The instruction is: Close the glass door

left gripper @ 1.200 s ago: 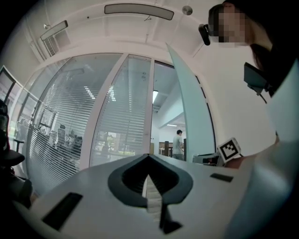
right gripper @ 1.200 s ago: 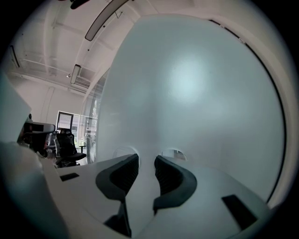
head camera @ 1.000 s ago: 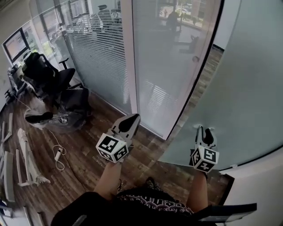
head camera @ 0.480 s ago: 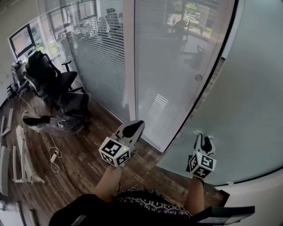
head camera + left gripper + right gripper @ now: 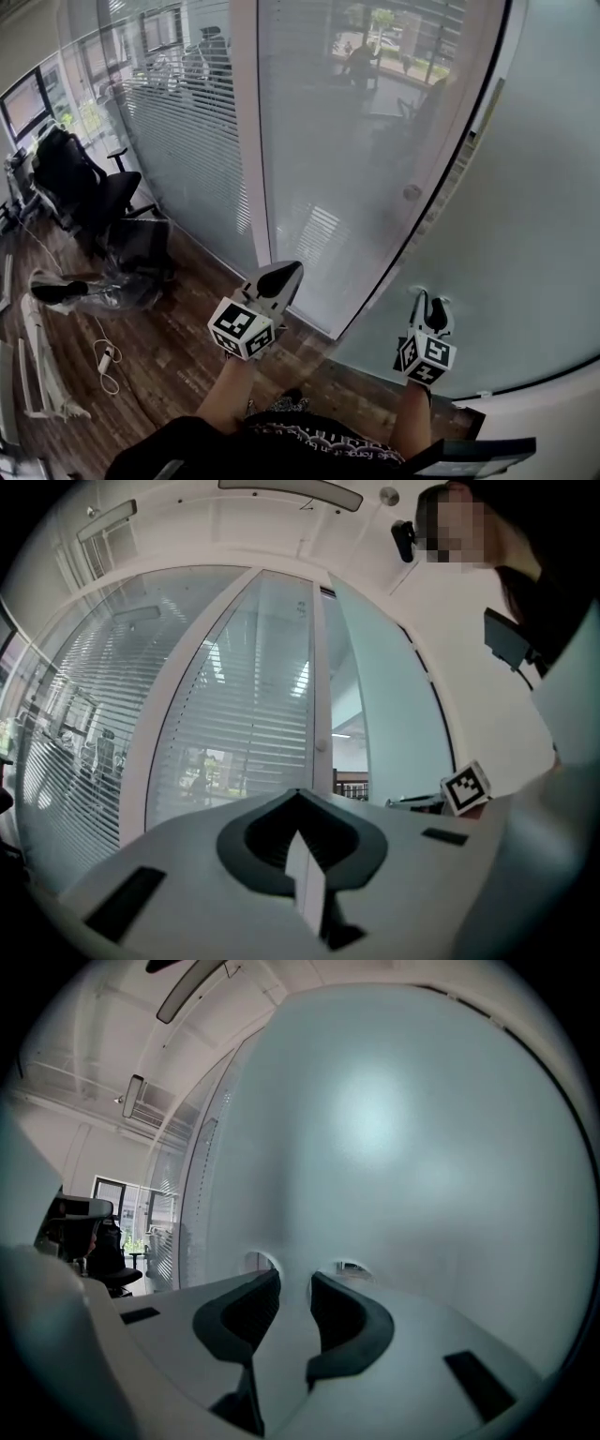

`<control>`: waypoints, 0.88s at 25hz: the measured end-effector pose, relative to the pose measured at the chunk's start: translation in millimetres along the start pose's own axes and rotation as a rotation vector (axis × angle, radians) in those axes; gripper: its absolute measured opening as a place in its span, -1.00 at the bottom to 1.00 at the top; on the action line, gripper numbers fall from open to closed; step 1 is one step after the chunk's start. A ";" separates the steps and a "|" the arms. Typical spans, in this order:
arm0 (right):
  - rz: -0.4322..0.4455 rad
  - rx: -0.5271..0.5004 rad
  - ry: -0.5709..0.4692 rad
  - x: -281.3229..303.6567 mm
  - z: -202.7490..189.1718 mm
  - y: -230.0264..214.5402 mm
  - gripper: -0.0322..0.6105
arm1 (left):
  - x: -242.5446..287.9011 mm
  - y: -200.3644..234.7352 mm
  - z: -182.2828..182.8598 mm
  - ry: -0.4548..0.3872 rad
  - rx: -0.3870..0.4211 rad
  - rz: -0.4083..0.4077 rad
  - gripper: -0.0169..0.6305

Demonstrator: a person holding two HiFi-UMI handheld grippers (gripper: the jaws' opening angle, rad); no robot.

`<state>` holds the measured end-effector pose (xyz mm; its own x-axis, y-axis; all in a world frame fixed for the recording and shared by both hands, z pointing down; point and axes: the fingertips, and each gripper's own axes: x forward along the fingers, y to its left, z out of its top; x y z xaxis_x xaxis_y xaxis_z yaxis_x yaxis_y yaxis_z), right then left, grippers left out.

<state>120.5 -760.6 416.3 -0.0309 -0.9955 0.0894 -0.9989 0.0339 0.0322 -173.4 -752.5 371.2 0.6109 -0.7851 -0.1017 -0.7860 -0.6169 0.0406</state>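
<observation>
At right, frosted glass door [image 5: 525,216], ajar

Illumination: bright, diffuse daylight entering through blinds [image 5: 202,141]. Broad soft glare patch on frosted glass door [image 5: 375,1124]. Shadows faint. Both gripper views: strong fisheye bending, black vignette at corners, foreground slightly soft.
</observation>
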 end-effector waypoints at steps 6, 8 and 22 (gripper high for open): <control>-0.056 0.005 0.008 32.1 23.9 -12.2 -0.57 | 39.1 27.1 18.6 -0.015 -0.018 -0.032 -0.94; -0.067 0.007 0.009 39.5 26.3 -15.3 -0.57 | 48.0 29.3 20.5 -0.015 -0.018 -0.050 -0.94; -0.143 0.035 0.027 74.4 7.1 -33.8 -0.57 | 77.3 37.6 -3.4 0.011 0.000 -0.139 -0.94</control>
<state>151.8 -836.4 414.7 0.1119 -0.9873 0.1129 -0.9937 -0.1112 0.0118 -155.4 -836.5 368.3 0.7149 -0.6926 -0.0959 -0.6937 -0.7198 0.0271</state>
